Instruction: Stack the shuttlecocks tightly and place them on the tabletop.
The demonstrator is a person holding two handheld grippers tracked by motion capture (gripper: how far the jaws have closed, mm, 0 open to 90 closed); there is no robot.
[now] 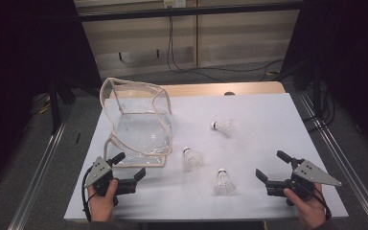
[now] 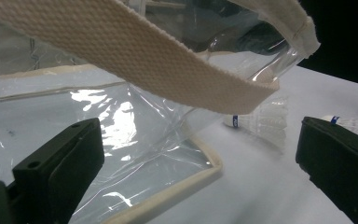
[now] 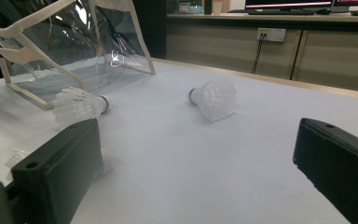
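White table (image 1: 268, 120) w/ clear bag (image 1: 139, 127) at left & 3 shuttlecocks (image 1: 192, 159) mid-table

Open desk (image 1: 268, 124) lies at 12 o'clock of the right tool (image 1: 273, 166); clear bag (image 1: 136, 120) blocks the left tool (image 1: 130, 165).

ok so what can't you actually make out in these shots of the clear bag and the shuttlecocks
- Inside of the clear plastic bag with cream webbing trim: glare and creases in the high view hide whether anything lies in it.
- Nearest white feather shuttlecock: in the right gripper view the gripper's black jaw covers all but a few feathers.
- Blue band on a shuttlecock's cork: any print is too small in the left gripper view.
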